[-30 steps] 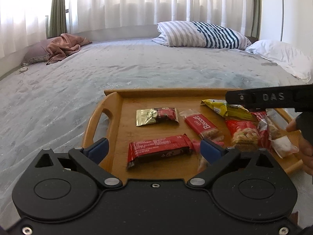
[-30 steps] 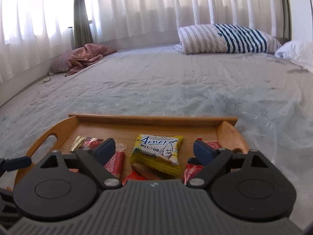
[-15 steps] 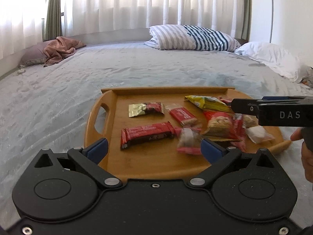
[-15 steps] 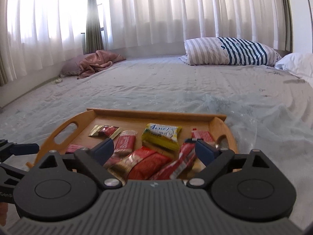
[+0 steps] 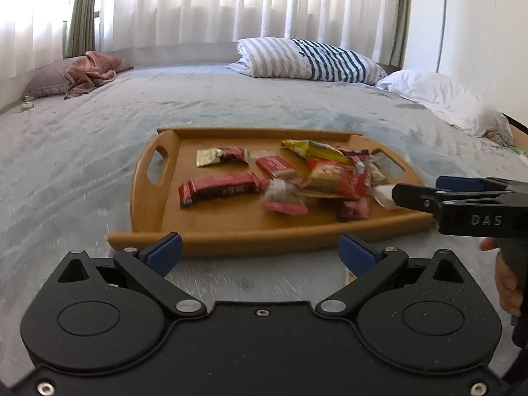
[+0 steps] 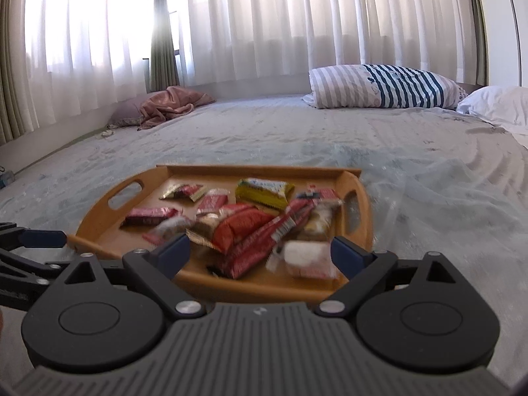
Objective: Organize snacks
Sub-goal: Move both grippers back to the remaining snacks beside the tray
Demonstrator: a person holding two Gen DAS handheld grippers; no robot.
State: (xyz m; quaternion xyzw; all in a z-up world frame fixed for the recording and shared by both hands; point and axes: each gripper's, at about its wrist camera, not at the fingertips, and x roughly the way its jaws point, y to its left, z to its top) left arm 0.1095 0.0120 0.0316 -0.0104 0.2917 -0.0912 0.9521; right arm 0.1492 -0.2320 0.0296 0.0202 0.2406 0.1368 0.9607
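Observation:
A wooden tray (image 5: 155,198) with two handles lies on the bed and holds several snack packets. Among them are a long red bar (image 5: 217,188), a gold-and-red packet (image 5: 221,156), a small red biscuit packet (image 5: 274,165) and a yellow packet (image 5: 316,150). The tray (image 6: 95,221) also shows in the right wrist view, with the yellow packet (image 6: 264,191) and a white packet (image 6: 307,259) near its front. My left gripper (image 5: 260,250) is open and empty, just short of the tray's near edge. My right gripper (image 6: 260,247) is open and empty above the tray's near right part.
The tray sits on a grey bedspread (image 5: 99,122). A striped pillow (image 5: 310,59) and a white pillow (image 5: 439,95) lie at the far right, a pink blanket (image 5: 92,72) at the far left. Curtains (image 6: 264,23) hang behind the bed.
Both grippers have drawn back from the tray and risen, so the whole tray now shows. Both stayed open and empty. The packets lie as before.

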